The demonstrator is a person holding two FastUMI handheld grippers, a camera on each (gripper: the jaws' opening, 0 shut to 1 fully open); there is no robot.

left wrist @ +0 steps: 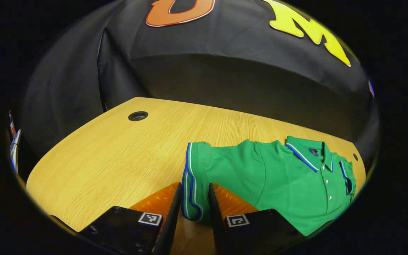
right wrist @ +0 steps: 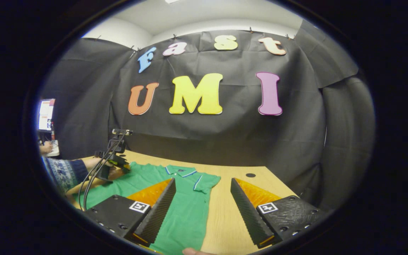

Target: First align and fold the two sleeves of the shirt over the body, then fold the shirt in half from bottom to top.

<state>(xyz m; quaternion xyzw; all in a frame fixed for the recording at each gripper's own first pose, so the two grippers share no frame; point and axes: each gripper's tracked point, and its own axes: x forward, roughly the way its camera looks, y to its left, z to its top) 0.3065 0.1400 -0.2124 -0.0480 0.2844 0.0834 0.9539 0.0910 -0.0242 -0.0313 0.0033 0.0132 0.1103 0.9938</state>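
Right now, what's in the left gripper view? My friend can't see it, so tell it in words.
The left gripper has its two fingers closed around the striped cuff of a green polo shirt's sleeve. The shirt lies flat on a wooden table, collar at the far right.

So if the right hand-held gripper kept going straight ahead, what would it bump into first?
Probably the wooden table, just beside the green shirt, since the open right hand-held gripper points over bare wood next to the shirt's sleeve. Depth is hard to judge here.
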